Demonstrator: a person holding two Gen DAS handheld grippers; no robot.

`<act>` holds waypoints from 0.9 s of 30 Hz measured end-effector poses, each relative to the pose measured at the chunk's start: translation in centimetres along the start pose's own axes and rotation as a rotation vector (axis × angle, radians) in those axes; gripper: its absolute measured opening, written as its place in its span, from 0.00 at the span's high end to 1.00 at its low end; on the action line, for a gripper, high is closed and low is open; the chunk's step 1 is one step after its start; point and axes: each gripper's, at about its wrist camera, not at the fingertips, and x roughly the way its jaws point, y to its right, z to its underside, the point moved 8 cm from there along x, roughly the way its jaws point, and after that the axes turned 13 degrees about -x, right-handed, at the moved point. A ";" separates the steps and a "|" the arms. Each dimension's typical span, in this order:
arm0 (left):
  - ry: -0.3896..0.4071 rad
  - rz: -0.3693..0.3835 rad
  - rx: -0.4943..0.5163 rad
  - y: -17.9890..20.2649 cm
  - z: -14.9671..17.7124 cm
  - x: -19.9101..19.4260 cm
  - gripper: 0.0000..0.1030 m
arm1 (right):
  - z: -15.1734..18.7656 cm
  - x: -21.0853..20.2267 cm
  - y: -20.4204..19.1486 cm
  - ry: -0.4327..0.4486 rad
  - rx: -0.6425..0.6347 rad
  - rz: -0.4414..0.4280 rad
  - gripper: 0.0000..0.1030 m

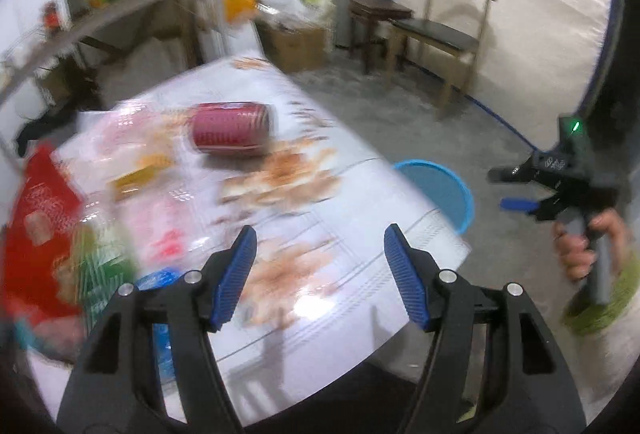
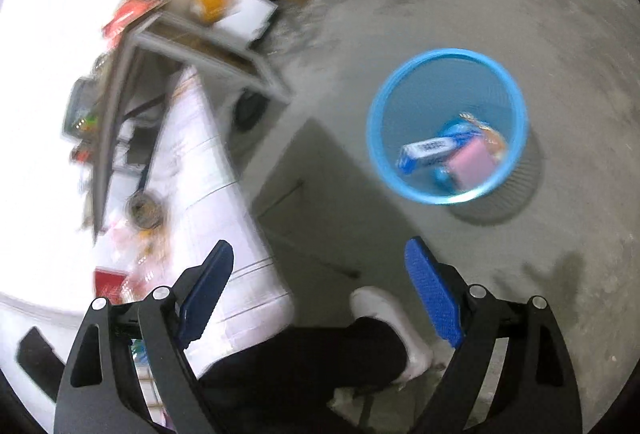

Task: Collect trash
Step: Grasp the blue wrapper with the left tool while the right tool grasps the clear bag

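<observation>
A maroon can (image 1: 232, 129) is seen on a white tablecloth (image 1: 352, 274) printed with orange motifs — the mesh bin (image 2: 446, 125) is blue.

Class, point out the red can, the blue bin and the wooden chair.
red can (image 1: 231, 129), left wrist view, on its side wall.
blue bin (image 2: 374, 137), right wrist view, on its rim.
wooden chair (image 1: 444, 33), left wrist view, on its dark seat.

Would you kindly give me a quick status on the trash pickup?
Left gripper open, empty. Right gripper open, empty. Red can on table; some trash in blue bin. Nothing in the way.
</observation>
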 end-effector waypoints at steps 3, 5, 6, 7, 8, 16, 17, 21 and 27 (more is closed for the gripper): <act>0.060 -0.068 -0.034 -3.7 0.9 -2.3 0.39 | 0.3 1.1 -5.2 -0.035 -0.082 -0.069 0.17; 0.097 -0.115 -0.056 -5.9 2.1 -3.8 0.39 | 1.0 2.4 -9.2 -0.077 -0.144 -0.122 0.17; 0.109 -0.129 -0.061 -6.7 2.5 -4.2 0.39 | 1.4 3.4 -11.4 -0.108 -0.186 -0.145 0.17; 0.118 -0.141 -0.064 -7.4 2.9 -4.5 0.39 | 2.0 4.5 -13.3 -0.136 -0.222 -0.167 0.17; 0.122 -0.154 -0.063 -8.0 3.6 -4.6 0.39 | 2.4 5.2 -14.5 -0.156 -0.244 -0.182 0.17; 0.155 -0.387 0.200 -7.9 6.1 -1.1 0.52 | 3.7 13.6 -23.0 -0.366 -0.376 -0.203 0.26; 0.155 -0.434 0.255 -7.8 6.4 -0.3 0.53 | 3.6 14.6 -23.5 -0.386 -0.382 -0.192 0.27; 0.122 -0.523 0.379 -7.8 7.5 1.6 0.63 | 3.4 17.2 -25.1 -0.429 -0.436 -0.164 0.32; 0.044 -0.510 0.338 -8.7 7.9 3.0 0.76 | 3.7 19.5 -27.9 -0.472 -0.540 -0.111 0.41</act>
